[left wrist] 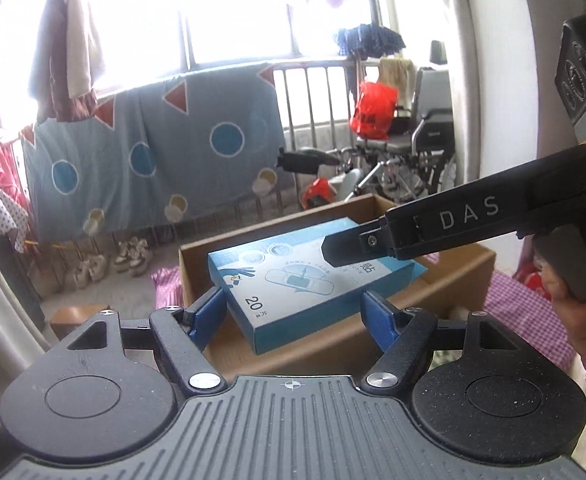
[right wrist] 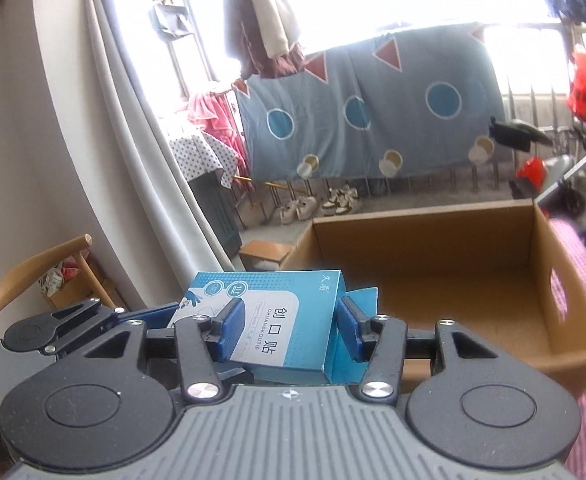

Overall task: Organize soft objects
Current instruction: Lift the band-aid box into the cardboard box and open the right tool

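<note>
A blue box of plasters (left wrist: pixel 293 280) hangs in the air over the near side of an open brown cardboard box (left wrist: pixel 465 276). My left gripper (left wrist: pixel 293 306) is shut on it, one blue pad against each long side. From the right, my right gripper's finger (left wrist: pixel 345 246) lies across the box's far end. In the right wrist view the plaster box (right wrist: pixel 281 316) sits between the pads of my right gripper (right wrist: pixel 291 326), which press its two sides; an end flap stands open on the right. The left gripper's fingers (right wrist: pixel 153 316) reach it from the left. The cardboard box (right wrist: pixel 453 280) shows only bare walls and floor.
A person's hand (left wrist: pixel 585 320) holds the right tool. Pink checked cloth (left wrist: pixel 521 316) lies under the cardboard box. A wooden chair (right wrist: pixel 33 272) and a grey curtain (right wrist: pixel 141 160) stand at the left. A blue sheet (left wrist: pixel 153 152) hangs on the railing behind, with shoes (left wrist: pixel 129 258) and a wheelchair (left wrist: pixel 417 144).
</note>
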`<move>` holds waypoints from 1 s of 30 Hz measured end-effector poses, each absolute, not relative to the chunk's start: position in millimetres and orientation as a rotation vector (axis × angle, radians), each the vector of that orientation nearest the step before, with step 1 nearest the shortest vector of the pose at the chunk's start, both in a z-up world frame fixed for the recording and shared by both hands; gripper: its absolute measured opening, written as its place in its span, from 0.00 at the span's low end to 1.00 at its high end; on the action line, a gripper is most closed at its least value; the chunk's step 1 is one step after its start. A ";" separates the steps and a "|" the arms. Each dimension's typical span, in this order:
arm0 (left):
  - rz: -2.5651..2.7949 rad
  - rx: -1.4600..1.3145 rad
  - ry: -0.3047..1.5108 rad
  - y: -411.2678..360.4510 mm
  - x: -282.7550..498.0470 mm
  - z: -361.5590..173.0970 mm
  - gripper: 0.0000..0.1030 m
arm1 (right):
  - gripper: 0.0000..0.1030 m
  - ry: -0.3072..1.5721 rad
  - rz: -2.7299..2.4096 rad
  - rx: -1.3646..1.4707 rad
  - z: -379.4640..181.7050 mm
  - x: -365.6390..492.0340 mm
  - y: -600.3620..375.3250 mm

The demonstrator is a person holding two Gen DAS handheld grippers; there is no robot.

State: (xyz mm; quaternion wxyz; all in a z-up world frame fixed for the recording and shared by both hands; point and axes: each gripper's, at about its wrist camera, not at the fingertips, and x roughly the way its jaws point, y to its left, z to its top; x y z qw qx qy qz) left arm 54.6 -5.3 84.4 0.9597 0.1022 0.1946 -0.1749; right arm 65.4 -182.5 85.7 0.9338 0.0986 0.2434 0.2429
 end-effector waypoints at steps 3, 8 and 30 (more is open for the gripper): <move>-0.361 0.216 0.388 -7.2 83.5 88.7 0.73 | 0.52 0.511 0.509 0.195 95.3 92.8 -182.7; -0.376 0.222 0.457 -14.1 148.8 78.3 0.73 | 0.52 0.604 0.526 0.236 97.2 166.0 -193.0; -0.246 0.240 0.713 0.0 251.0 49.9 0.87 | 0.51 1.063 0.442 0.317 -28.6 383.3 -201.2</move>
